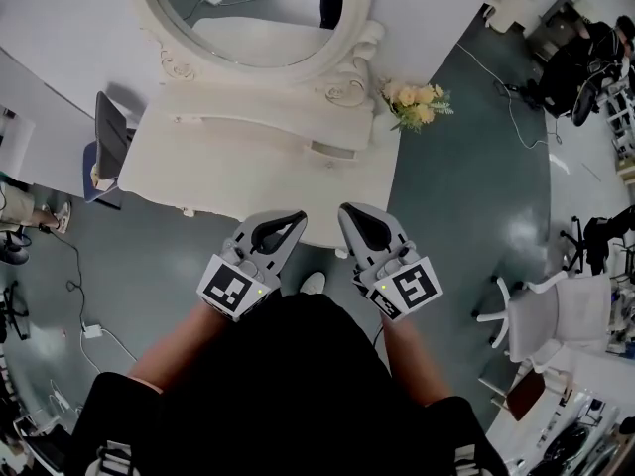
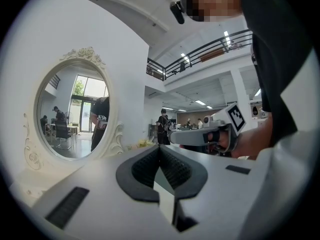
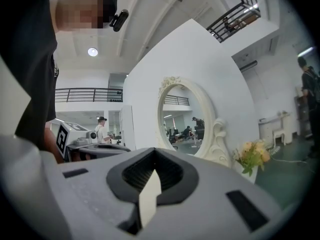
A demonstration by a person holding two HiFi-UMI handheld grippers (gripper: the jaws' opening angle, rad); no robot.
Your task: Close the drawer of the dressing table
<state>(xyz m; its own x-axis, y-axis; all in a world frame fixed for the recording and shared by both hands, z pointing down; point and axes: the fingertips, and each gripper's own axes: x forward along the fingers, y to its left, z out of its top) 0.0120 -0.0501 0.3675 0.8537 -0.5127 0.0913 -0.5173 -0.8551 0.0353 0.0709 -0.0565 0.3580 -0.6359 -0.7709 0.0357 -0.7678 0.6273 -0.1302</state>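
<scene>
One white dressing table (image 1: 248, 157) is standing against the wall, bearing one oval mirror (image 1: 248, 8). Its drawer is not showing apart from the front edge. Two grippers are hovering at that edge and covering its middle. Left gripper (image 1: 296, 217) and right gripper (image 1: 347, 209) are each showing jaws pressed together, gripping nothing. One bunch of flowers (image 1: 417, 102) is sitting at the right corner. One dark chair (image 1: 111, 137) is flanking the left, and one white swivel chair (image 1: 546, 310) is standing well apart.
</scene>
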